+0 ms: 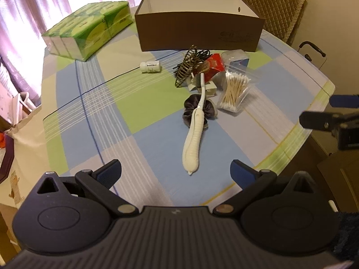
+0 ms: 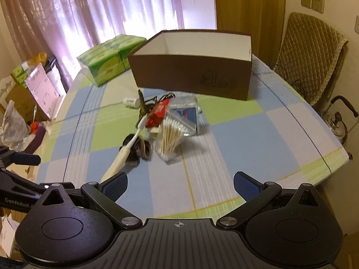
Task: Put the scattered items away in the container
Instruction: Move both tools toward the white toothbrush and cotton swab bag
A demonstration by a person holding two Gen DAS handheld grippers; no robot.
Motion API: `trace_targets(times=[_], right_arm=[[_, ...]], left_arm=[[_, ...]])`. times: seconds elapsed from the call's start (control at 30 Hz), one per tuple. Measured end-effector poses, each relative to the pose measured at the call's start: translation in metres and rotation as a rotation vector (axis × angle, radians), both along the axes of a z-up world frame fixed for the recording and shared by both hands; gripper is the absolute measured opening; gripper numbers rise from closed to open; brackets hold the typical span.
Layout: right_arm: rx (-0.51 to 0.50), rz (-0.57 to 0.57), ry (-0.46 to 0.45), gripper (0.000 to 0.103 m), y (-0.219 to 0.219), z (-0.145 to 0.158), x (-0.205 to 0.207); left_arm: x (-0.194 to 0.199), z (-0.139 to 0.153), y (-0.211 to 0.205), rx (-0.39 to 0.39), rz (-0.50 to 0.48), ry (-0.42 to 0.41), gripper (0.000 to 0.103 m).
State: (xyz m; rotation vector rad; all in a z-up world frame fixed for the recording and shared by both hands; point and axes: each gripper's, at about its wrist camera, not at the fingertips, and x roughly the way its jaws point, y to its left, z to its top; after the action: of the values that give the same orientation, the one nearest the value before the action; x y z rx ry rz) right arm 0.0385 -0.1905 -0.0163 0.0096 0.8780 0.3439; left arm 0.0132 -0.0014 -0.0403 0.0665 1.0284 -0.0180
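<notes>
An open brown cardboard box (image 1: 197,31) (image 2: 190,76) stands at the far side of the table. In front of it lies a pile: a white brush (image 1: 194,139) (image 2: 125,154) across a dark scrunchie (image 1: 209,108) (image 2: 141,149), a bag of cotton swabs (image 1: 234,89) (image 2: 170,137), a red packet (image 1: 214,65) (image 2: 158,112), a brown hair claw (image 1: 187,67), a clear case (image 2: 186,112) and a white pill bottle (image 1: 150,66) (image 2: 131,102). My left gripper (image 1: 176,171) is open and empty, near the brush handle's end. My right gripper (image 2: 180,183) is open and empty, short of the pile.
A green pack of tissues (image 1: 89,29) (image 2: 112,56) lies at the far left of the checked tablecloth (image 1: 125,103). A quilted chair (image 2: 311,56) stands at the far right. The right gripper (image 1: 332,118) shows at the right edge of the left wrist view. Bags and boxes sit on the floor at left.
</notes>
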Motion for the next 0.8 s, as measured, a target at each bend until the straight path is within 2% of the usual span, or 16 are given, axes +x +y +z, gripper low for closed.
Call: trace_targets(times=[0.13, 0.3, 0.6, 0.67, 0.8], right_arm=[[0.012, 0.022, -0.023, 0.103, -0.002, -0.010, 0.010], [0.040, 0.018, -0.012, 0.103, -0.008, -0.019, 0.023], [0.006, 0.076, -0.044, 0.103, -0.013, -0.040, 0.045], [0.012, 0.092, -0.028, 0.103, -0.012, -0.046, 0.050], [0.049, 0.101, 0.013, 0.103, -0.014, -0.055, 0.059]], left_arm=[[0.011, -0.009, -0.003, 0.005, -0.030, -0.027, 0.101], [0.026, -0.023, -0.008, 0.004, -0.079, -0.046, 0.094], [0.048, -0.044, -0.020, 0.011, -0.154, -0.041, 0.091], [0.053, -0.048, -0.021, 0.018, -0.168, -0.032, 0.091], [0.063, -0.056, -0.020, 0.010, -0.178, -0.007, 0.082]])
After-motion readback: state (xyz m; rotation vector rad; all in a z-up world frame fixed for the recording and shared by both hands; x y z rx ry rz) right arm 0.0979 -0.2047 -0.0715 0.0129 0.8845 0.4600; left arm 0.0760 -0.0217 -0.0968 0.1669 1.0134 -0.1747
